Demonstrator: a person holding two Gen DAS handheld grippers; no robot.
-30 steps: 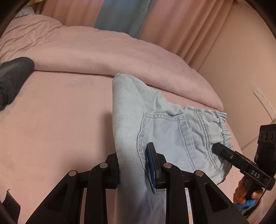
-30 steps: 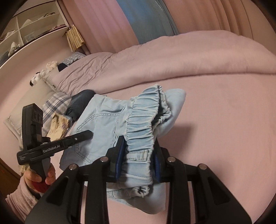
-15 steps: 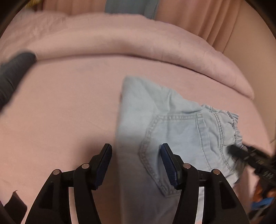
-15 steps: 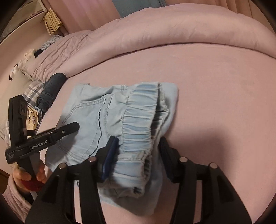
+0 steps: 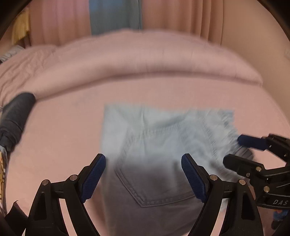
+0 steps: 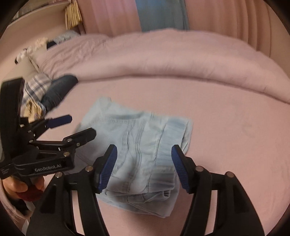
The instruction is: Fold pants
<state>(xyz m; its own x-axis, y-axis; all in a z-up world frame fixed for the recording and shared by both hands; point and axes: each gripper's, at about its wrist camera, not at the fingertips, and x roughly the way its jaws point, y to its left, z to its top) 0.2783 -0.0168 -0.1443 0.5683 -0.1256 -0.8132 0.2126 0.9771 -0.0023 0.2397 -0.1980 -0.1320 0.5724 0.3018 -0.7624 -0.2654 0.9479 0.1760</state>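
The light blue denim pants (image 5: 163,138) lie folded in a flat stack on the pink bed sheet (image 5: 63,130); a back pocket faces up. In the right wrist view the pants (image 6: 145,145) show the gathered waistband on top. My left gripper (image 5: 143,174) is open above the near part of the pants, holding nothing. My right gripper (image 6: 143,163) is open above the waistband end, holding nothing. The right gripper also shows at the right edge of the left wrist view (image 5: 253,150), and the left gripper at the left of the right wrist view (image 6: 72,127).
A rolled pink duvet (image 5: 145,59) lies across the far side of the bed. A dark garment (image 5: 14,116) lies at the left, beside plaid fabric (image 6: 34,87). Pink curtains (image 6: 108,16) hang behind. The sheet spreads right of the pants (image 6: 235,136).
Both grippers let go of the pants, opened wide and pulled back and up. The pants now lie flat on the sheet.
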